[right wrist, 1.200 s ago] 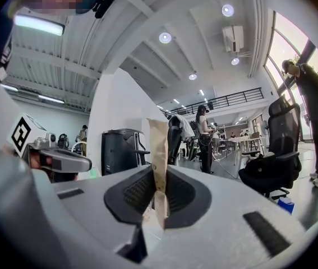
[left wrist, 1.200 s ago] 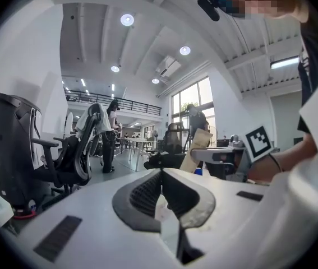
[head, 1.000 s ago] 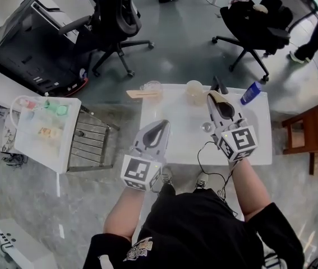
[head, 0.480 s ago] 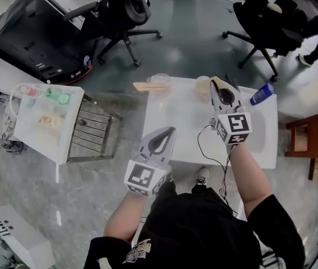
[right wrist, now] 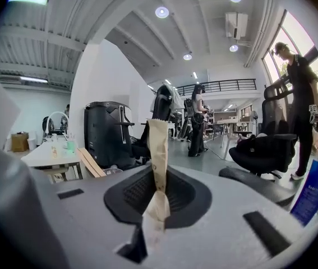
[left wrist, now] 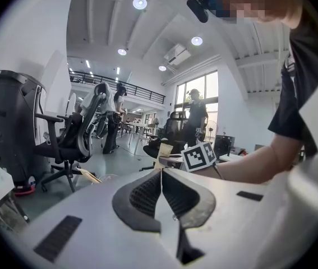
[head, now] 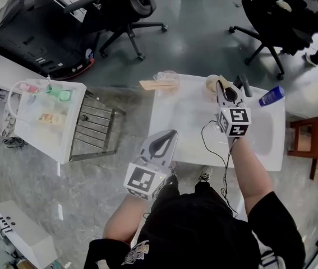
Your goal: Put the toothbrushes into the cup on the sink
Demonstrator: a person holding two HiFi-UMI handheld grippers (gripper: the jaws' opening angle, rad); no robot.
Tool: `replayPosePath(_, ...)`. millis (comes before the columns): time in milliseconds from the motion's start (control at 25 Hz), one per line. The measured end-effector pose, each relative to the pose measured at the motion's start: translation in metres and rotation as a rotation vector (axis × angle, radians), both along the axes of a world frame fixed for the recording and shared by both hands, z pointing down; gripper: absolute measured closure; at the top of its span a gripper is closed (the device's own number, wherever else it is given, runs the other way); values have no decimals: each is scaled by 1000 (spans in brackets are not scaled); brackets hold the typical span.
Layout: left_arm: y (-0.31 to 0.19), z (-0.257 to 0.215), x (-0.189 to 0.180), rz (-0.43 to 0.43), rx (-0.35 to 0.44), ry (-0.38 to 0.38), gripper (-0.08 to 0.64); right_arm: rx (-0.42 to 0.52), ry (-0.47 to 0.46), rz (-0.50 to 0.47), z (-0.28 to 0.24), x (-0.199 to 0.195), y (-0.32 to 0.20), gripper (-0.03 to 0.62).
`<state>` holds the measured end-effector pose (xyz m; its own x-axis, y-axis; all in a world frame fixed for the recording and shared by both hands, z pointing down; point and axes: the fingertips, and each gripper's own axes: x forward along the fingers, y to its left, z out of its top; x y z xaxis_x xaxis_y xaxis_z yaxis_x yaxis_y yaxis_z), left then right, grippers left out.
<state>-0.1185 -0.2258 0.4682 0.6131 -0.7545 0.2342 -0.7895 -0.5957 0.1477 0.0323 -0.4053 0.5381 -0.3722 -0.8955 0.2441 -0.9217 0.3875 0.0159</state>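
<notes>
We saw a bright, evenly lit room. Round ceiling lamps [right wrist: 161, 12] high above the sink [head: 181, 122] and tall windows [left wrist: 210, 86] beyond it gave the light. The sink's white top glared; the chairs [head: 129, 1] behind it cast soft shadows. Both gripper views bulged like fisheyes, black at the corners, softest up close. A mosaic patch blurred one face.

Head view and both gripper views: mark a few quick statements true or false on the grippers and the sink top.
The right gripper is shut on a tan paper-wrapped toothbrush. True.
The left gripper holds a toothbrush too. False: its jaws are together, empty.
A blue plastic bottle sits on the white sink top. True.
The flat tan packet stands in a cup. False: it lies beside a clear plastic cup.
</notes>
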Motion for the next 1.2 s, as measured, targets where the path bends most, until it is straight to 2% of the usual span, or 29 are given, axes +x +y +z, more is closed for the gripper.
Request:
replayPosePath(600, -19, 7, -8, 50, -20, 4, 551, -83, -27, 46, 35, 1, -11, 543)
replayPosePath(920, -24, 2, -7, 59, -17, 1, 551, -75, -54, 33, 34, -2, -8, 475)
replayPosePath(1200, -20, -6, -4, 85, 12, 20, 551, -24, -63, 15, 4, -6, 8, 400)
